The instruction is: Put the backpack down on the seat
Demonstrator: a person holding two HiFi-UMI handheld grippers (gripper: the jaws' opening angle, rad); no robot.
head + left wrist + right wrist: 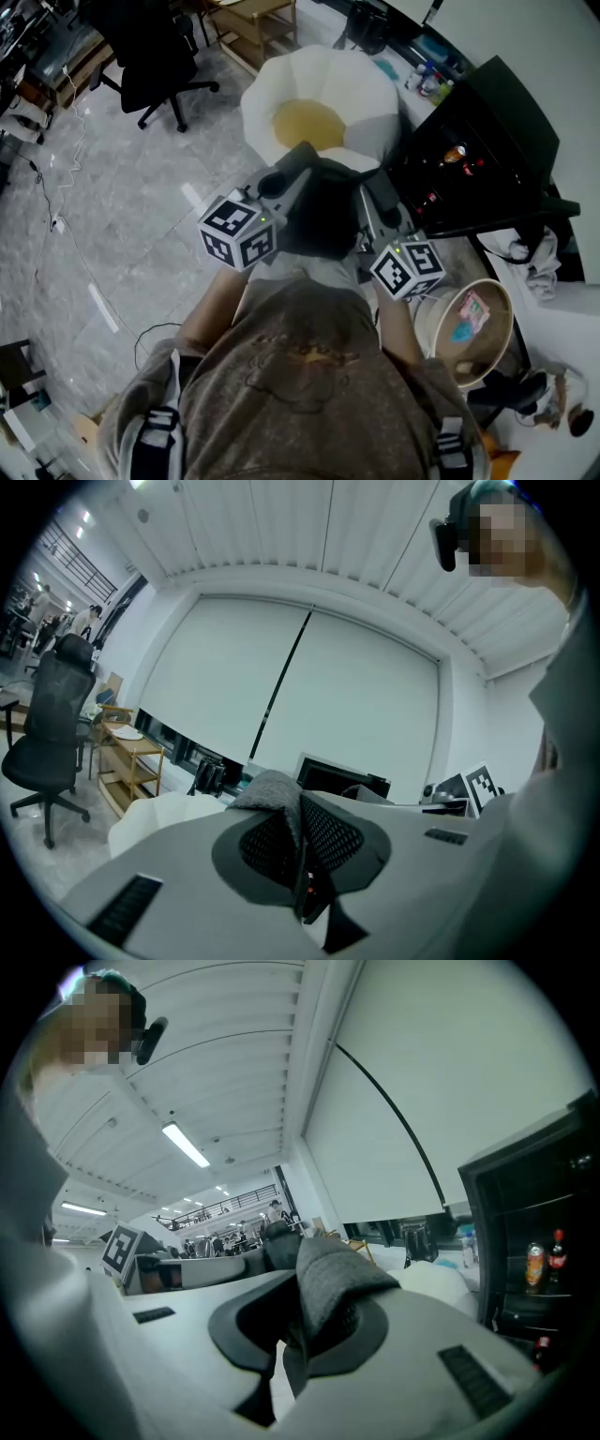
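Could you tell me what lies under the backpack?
The white seat with a yellow centre shows just beyond the backpack; whatever lies straight below it is covered.

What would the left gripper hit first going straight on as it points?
Probably the black cabinet under the white roller blind, passing over the white petal-shaped cushion seat; depth unclear.

Even indoor light; ceiling strip lamp [184, 1145] bright; fisheye bending, dark vignette at gripper-view edges; head view soft.
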